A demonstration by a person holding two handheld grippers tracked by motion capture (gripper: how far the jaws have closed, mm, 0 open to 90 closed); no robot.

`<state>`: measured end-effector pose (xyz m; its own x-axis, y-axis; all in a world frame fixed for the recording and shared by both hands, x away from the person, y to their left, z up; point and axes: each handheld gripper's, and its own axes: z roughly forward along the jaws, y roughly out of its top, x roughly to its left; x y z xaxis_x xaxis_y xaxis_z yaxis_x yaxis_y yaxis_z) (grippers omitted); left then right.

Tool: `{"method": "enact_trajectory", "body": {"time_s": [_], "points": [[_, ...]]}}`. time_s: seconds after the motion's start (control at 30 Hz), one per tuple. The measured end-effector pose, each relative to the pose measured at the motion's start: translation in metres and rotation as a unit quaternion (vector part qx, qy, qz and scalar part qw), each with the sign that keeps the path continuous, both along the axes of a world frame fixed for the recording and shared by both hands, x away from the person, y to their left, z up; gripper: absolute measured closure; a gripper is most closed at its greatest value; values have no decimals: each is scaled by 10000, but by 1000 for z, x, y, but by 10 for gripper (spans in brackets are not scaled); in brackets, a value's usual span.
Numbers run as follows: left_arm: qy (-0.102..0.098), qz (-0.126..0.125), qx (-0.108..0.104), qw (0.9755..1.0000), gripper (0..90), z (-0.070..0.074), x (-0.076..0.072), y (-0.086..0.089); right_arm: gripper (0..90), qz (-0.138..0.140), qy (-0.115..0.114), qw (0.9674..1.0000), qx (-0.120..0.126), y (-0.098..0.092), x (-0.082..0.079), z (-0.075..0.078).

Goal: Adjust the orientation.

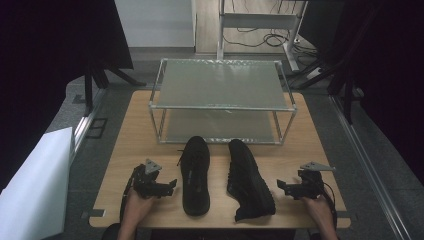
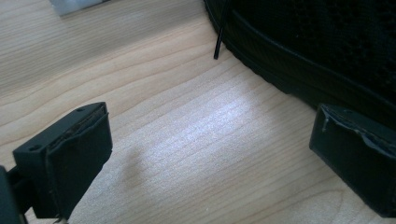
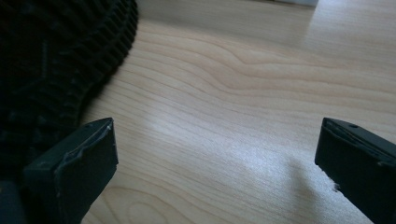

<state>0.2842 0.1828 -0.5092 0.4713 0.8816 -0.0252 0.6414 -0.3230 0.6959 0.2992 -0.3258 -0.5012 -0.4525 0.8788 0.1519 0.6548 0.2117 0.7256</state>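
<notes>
Surface (image 1: 130, 150) carries two-tier rack (image 1: 222, 100) at far side, two black shoes in front, long axes running toward rack. Left shoe (image 1: 195, 175) upright, just right of my left tool (image 1: 167, 187); right shoe (image 1: 248, 180) tipped on side, sole ridges facing my right tool (image 1: 283, 186). Each tool nearest own shoe, jaws apart, empty, pointing inward. I can't make out shoe interiors; dark uppers blur.
</notes>
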Motion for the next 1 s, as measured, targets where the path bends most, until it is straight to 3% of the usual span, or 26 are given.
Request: {"method": "enact_trajectory", "body": {"time_s": [0.47, 0.77, 1.0], "points": [[16, 20, 7, 10000, 0, -2, 1, 0, 0, 93, -196, 9996, 186, 9, -2, 28], [57, 16, 39, 10000, 0, -3, 2, -1, 0, 440, -315, 9982, 243, 32, -5, 51], [90, 17, 70, 9999, 0, -4, 2, -1, 0, 580, -374, 9973, 233, 53, -2, 57]]}}
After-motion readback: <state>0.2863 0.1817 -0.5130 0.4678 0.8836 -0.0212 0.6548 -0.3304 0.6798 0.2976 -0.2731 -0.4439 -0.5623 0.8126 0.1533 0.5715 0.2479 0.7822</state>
